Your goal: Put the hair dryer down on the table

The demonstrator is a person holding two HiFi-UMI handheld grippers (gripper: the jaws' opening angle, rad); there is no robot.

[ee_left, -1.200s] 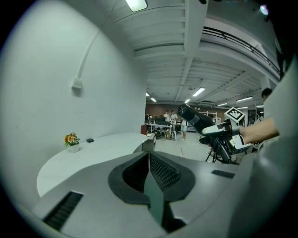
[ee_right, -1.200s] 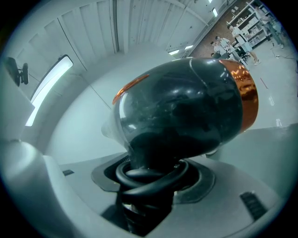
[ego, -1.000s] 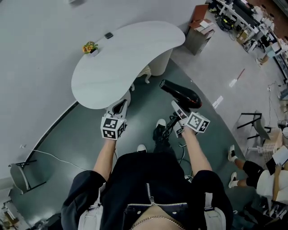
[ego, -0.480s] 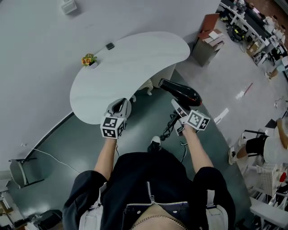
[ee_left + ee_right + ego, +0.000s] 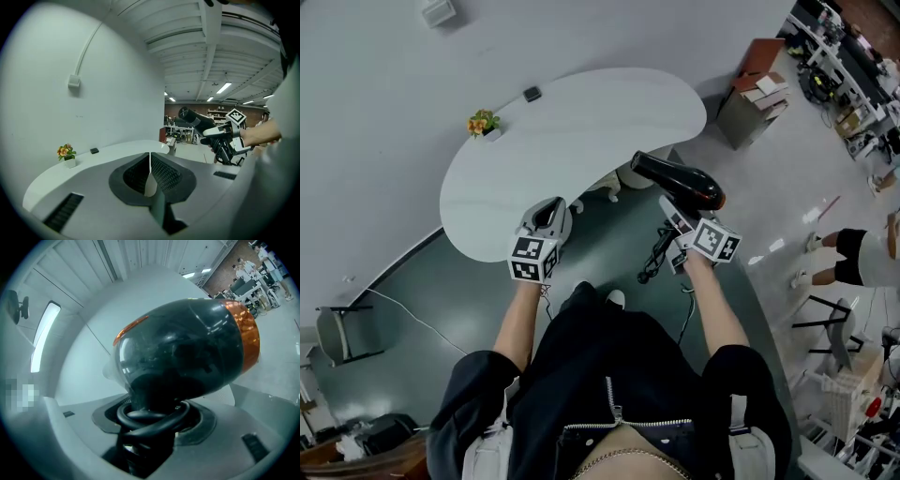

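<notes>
Black cord [image 5: 146, 420] lay looped between the jaws of my right hand-held gripper [image 5: 677, 223], which stood wide and were clamped on the handle of the hair dryer [image 5: 682, 184]. I held the hair dryer up in the air, its nozzle over the near edge of the white worktop [image 5: 581, 122], not resting on it. My left hand-held gripper [image 5: 548, 218] had its jaws together on nothing, at the worktop's near rim. Farther back stood a small flower pot [image 5: 483, 124], and beyond it lay a small dark thing [image 5: 529, 95].
</notes>
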